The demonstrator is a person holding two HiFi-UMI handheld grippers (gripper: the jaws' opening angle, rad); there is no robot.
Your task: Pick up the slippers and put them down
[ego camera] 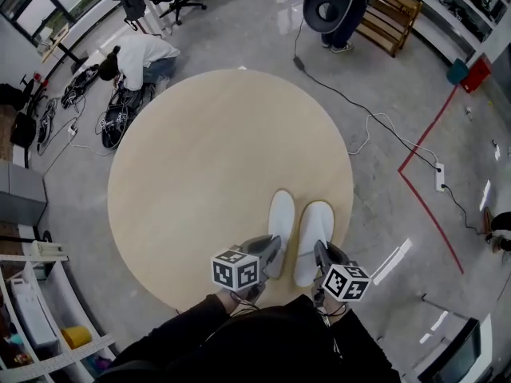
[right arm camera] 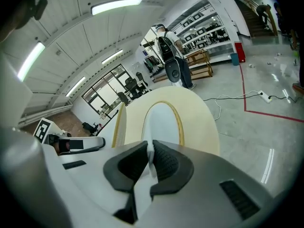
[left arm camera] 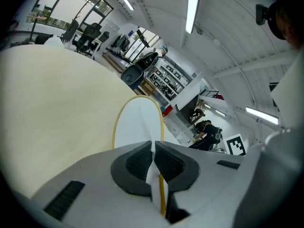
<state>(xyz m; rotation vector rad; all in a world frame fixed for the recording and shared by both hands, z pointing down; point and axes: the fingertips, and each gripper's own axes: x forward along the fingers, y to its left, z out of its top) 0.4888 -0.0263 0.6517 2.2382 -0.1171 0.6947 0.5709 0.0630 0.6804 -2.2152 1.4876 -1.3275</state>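
Observation:
Two white slippers with pale yellow sole edges lie side by side over the near right part of the round beige table (ego camera: 200, 174). My left gripper (ego camera: 272, 255) is shut on the heel edge of the left slipper (ego camera: 280, 212). Its pads pinch that thin white rim (left arm camera: 153, 163), and the slipper (left arm camera: 137, 122) stretches away from them. My right gripper (ego camera: 322, 255) is shut on the heel edge of the right slipper (ego camera: 314, 228), whose toe (right arm camera: 162, 120) points away from the jaws (right arm camera: 151, 161). Whether the toes touch the table I cannot tell.
A person (ego camera: 142, 57) crouches among cables on the floor at the far left. Another person with a round black device (ego camera: 329, 6) stands at the back by wooden steps (ego camera: 391, 14). A cable (ego camera: 375, 122) and red floor tape (ego camera: 427, 206) run on the right. Shelves (ego camera: 32, 309) stand at the near left.

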